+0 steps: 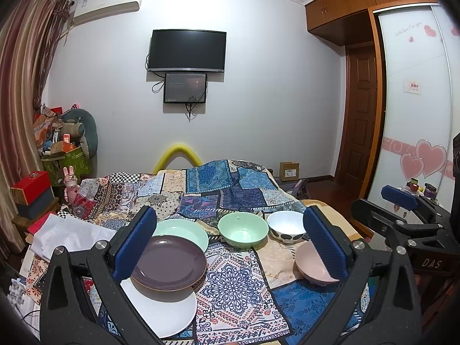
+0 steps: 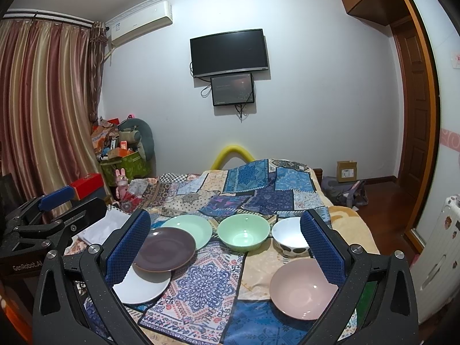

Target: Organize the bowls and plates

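Both tongs hang wide apart and grip nothing, above the near end of the bed (image 2: 353,218). In the left wrist view the left tongs (image 1: 230,244) frame the purple plate (image 1: 169,264), which lies low and left of centre, overlapping the white plate (image 1: 161,313) below it and the green plate (image 1: 187,230) above. In the right wrist view the right tongs (image 2: 225,244) have the pink bowl (image 2: 302,287) at lower right, just inside the right finger, with the green bowl (image 2: 244,231) and the spotted white bowl (image 2: 289,237) higher in the frame. I judge the left tongs nearer the plates, the right nearer the bowls.
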